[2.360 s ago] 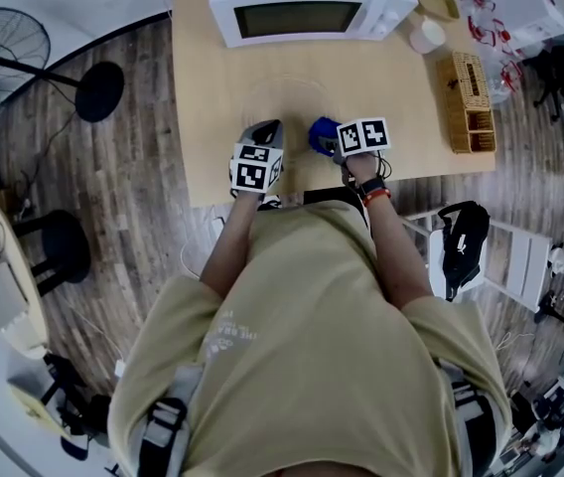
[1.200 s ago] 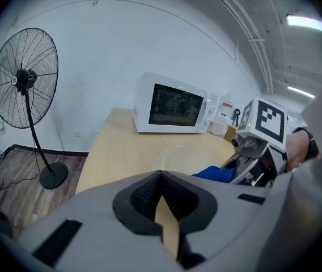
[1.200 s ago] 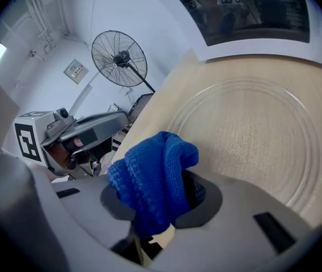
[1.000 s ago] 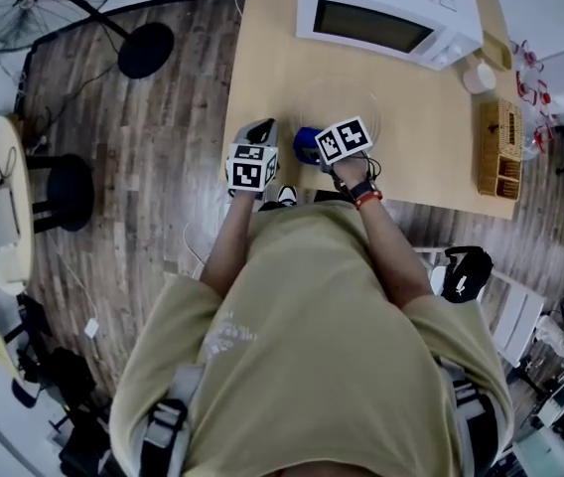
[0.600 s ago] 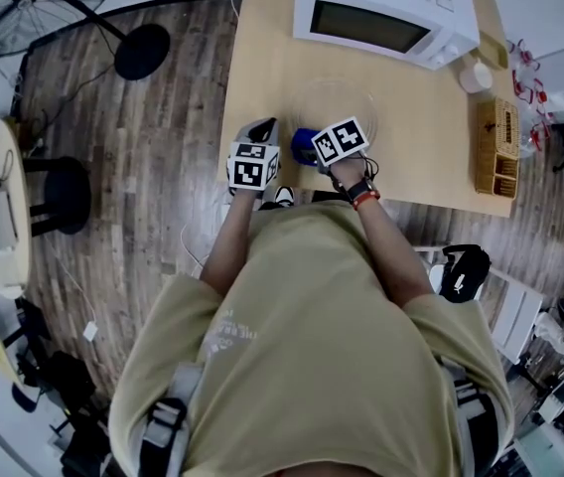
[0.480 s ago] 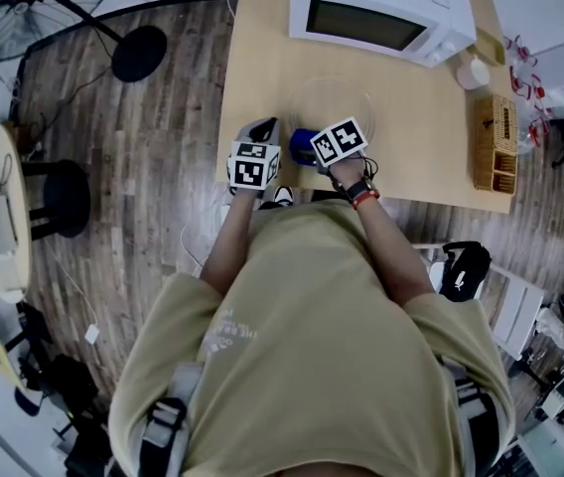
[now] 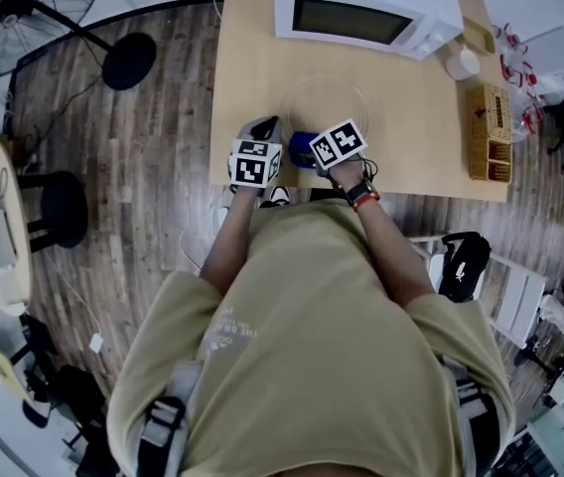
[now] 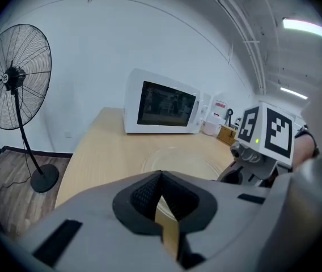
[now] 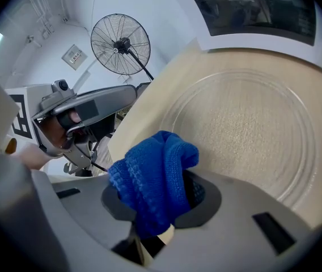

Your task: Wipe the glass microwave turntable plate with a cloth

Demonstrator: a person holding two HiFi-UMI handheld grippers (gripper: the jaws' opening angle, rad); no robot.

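Pinching blue cloth (image 9: pixel 152 177) in R gripper (image 9: pixel 149 217) jaws; L gripper (image 8: pixel 162 205) closed.

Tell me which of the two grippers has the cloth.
The right gripper: it is shut on the blue cloth. The left gripper is shut too, but with nothing in it.

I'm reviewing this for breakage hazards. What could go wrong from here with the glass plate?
1. The glass plate lies loose on the table. The left gripper is shut on nothing and does not steady it, so a wiping push could slide it toward the microwave.
2. The blue cloth is bunched in the right gripper, with little of it past the jaws, so the hard tips might scrape the glass.
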